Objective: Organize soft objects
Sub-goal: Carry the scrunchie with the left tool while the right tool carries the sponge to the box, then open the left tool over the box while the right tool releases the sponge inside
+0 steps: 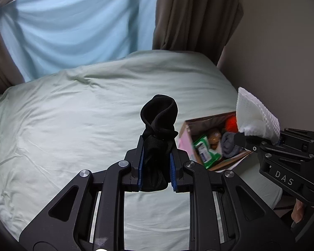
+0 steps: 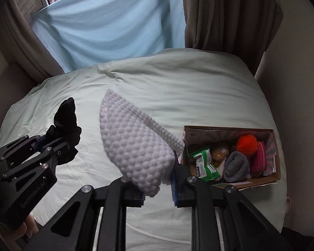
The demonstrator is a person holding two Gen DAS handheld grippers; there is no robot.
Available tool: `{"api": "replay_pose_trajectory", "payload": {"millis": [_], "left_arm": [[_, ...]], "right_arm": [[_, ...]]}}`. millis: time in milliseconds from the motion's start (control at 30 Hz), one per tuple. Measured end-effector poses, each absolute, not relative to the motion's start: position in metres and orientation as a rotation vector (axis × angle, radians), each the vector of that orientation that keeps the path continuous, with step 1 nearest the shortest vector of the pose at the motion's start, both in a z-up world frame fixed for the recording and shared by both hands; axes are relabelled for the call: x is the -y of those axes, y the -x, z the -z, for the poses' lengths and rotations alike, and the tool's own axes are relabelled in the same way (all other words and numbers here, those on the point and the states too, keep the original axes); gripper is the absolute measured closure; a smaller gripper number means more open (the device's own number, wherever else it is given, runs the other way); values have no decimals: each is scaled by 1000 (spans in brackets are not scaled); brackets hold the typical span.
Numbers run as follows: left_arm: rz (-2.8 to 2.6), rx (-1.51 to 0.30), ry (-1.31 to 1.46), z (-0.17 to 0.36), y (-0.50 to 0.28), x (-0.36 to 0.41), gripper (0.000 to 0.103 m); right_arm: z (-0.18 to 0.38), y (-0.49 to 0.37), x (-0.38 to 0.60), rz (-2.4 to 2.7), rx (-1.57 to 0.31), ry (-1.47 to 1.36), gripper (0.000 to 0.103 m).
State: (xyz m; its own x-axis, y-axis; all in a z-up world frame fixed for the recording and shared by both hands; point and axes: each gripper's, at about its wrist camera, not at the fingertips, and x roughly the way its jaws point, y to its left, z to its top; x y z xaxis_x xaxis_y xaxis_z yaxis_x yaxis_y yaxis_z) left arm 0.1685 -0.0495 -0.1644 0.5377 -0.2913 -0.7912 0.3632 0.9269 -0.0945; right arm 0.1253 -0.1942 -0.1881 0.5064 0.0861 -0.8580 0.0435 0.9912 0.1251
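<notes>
Soft black fabric bundle (image 1: pixel 158 125), rolled at its upper end, stands up between the blue pads of the left tongs (image 1: pixel 156 167), whose jaws are closed down to the width of the cloth and pinch its lower part above the pale green bed cover (image 1: pixel 73 115). One white bobble-textured knitted cloth (image 2: pixel 134 144) is held by the right tongs (image 2: pixel 158 190); their jaws stand narrowly apart, and the cloth is caught at its lower corner between the blue pads, the rest fanning up and to the left. Both pieces hang clear of the bed. One open brown cardboard box (image 2: pixel 277 167) sits on the bed to the right of both tongs, and it holds one green-and-white plastic packet (image 2: pixel 205 165), one grey rolled knit item (image 2: pixel 237 167), one fluffy orange ball (image 2: pixel 247 142), one pink piece (image 2: pixel 259 159) and one brown round object (image 2: pixel 219 151) too blurred to identify. One light blue sheet (image 2: pixel 106 27) hangs behind the bed beside brown curtains (image 2: pixel 224 12).
</notes>
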Motion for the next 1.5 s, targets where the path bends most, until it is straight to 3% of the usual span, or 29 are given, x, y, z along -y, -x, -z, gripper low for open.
{"api": "replay_pose_trajectory", "payload": {"millis": [433, 1133, 1167, 1200, 1233, 1267, 1300, 1333, 1367, 1400, 1433, 1500], "left_arm": [[377, -1002, -48, 195, -155, 194, 86], [290, -1341, -113, 351, -215, 299, 85], [288, -1349, -112, 354, -216, 299, 81], [294, -1357, -104, 355, -217, 299, 67], [296, -1361, -95, 355, -217, 298, 41], [293, -1362, -92, 355, -217, 297, 26], [290, -1354, -91, 354, -216, 297, 6], [281, -1341, -89, 351, -215, 294, 4], [280, -1341, -78, 350, -215, 291, 4], [282, -1348, -62, 349, -215, 287, 4], [277, -1355, -55, 349, -214, 284, 4], [270, -1353, -66, 346, -213, 281, 4]], "right_arm": [[212, -105, 352, 14, -1124, -126, 86], [357, -166, 459, 3, -1393, -322, 86], [360, -167, 460, 3, -1398, -327, 86], [364, -168, 462, 1, -1403, -337, 86], [367, -169, 463, -4, -1405, -354, 85], [368, -170, 465, -10, -1402, -369, 79], [369, -170, 466, -16, -1396, -383, 63], [368, -170, 468, -21, -1389, -392, 47], [367, -169, 469, -10, -1383, -388, 23], [366, -168, 471, -18, -1377, -388, 6], [366, -167, 471, -33, -1376, -394, 1], [365, -166, 473, -36, -1379, -405, 1]]}}
